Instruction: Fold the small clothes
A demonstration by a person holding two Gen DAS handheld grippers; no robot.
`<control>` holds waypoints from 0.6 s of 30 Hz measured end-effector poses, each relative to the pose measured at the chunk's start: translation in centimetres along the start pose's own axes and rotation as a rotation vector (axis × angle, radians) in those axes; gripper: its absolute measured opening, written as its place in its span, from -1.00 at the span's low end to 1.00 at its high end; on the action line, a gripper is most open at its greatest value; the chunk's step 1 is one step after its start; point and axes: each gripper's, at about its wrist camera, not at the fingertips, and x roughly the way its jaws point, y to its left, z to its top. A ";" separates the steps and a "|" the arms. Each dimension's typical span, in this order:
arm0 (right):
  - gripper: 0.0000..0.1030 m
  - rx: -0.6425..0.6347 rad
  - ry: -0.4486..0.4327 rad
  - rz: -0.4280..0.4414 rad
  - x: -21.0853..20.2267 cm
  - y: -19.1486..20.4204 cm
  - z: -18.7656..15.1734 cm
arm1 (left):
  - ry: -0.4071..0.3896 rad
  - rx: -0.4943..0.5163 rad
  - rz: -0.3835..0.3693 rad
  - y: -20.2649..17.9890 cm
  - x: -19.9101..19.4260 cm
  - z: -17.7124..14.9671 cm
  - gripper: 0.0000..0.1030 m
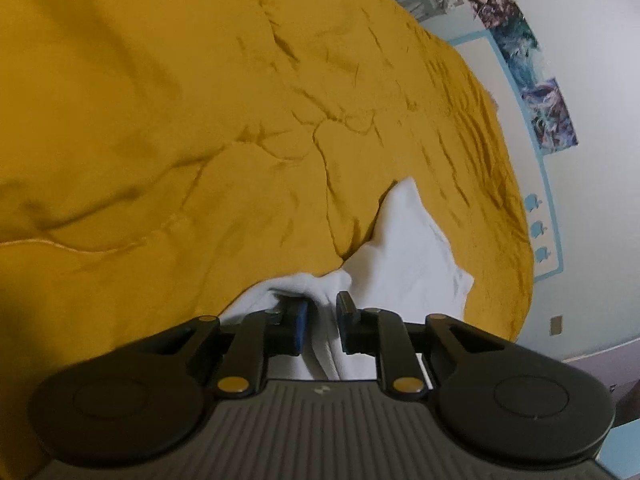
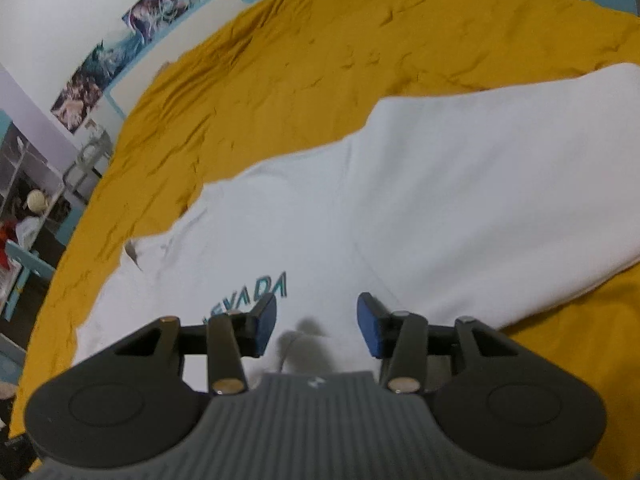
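Right wrist view, white shirt (image 2: pixel 440 200) lettered "EVADA", both grippers' jaws apart, gripping nothing

I count one white shirt (image 2: pixel 420 208) on one yellow bedspread (image 2: pixel 320 60), my two claws, three posters and three apple stickers.

Teal capital letters reading "EVADA" printed on the white garment (image 2: pixel 360 208), just ahead of the right gripper (image 2: pixel 317 322) beside its left finger, first letters hidden behind that finger. No other legible text.
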 end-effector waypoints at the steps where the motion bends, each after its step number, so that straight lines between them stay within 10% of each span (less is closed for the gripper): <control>1: -0.21 0.009 -0.021 0.009 -0.3 0.1 0.3 | -0.003 0.009 -0.002 -0.2 0.0 0.0 -0.59; 10: -0.10 0.053 0.039 0.025 -1.4 -1.2 -1.5 | -0.012 0.059 -0.016 -1.2 0.9 0.1 -0.55; 14: -0.79 0.043 -0.010 0.042 -1.3 0.2 -0.8 | -0.066 0.122 -0.031 -2.0 -0.1 0.0 -0.90; 18: -0.86 -0.015 -0.092 0.067 -3.1 2.7 0.4 | -0.147 0.127 -0.070 -1.8 -1.6 -0.6 -0.93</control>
